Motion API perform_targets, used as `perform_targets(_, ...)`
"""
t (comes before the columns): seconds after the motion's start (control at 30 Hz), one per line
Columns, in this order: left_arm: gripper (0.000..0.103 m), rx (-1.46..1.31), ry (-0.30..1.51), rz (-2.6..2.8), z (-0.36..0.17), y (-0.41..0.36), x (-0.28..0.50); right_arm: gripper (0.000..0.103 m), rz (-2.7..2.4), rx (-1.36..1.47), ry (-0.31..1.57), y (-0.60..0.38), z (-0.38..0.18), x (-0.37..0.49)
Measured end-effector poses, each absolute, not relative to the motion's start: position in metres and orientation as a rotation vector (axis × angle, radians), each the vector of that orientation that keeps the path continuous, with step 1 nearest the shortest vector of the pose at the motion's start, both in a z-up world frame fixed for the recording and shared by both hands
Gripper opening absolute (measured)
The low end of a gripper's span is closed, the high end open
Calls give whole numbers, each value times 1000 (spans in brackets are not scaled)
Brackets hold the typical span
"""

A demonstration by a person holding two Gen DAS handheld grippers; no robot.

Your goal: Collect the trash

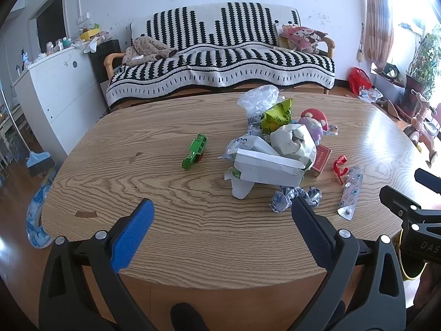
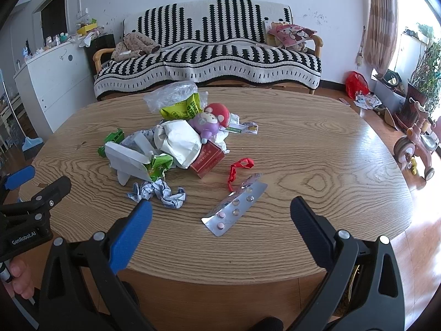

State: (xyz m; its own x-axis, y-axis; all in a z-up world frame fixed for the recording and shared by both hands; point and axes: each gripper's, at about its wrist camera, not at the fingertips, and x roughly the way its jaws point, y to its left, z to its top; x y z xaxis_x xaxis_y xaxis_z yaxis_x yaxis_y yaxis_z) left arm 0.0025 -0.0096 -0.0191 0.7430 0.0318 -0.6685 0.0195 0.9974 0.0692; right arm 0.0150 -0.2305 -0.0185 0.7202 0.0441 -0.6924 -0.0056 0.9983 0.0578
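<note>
Fingers of the left gripper (image 1: 222,231) stand wide apart and hold nothing, low over the worktop (image 1: 165,127); the trash pile (image 1: 273,149) lies ahead, untouched.

From the right wrist, the right gripper (image 2: 220,229) is likewise spread and empty, a blister pack (image 2: 234,207) lying between its tips. No bin shows; collecting seems not yet begun.
</note>
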Motion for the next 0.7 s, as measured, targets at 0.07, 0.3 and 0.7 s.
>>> perform_targets(0.07, 97, 74, 732, 8, -19, -10, 3, 97, 26, 50, 764, -230, -19, 15)
perform_targets(0.3, 97, 78, 732, 7, -20, -11, 3, 97, 28, 50, 764, -230, -18, 14)
perform_targets(0.7, 97, 81, 735, 7, -21, -12, 3, 97, 27, 50, 763, -229, -19, 13)
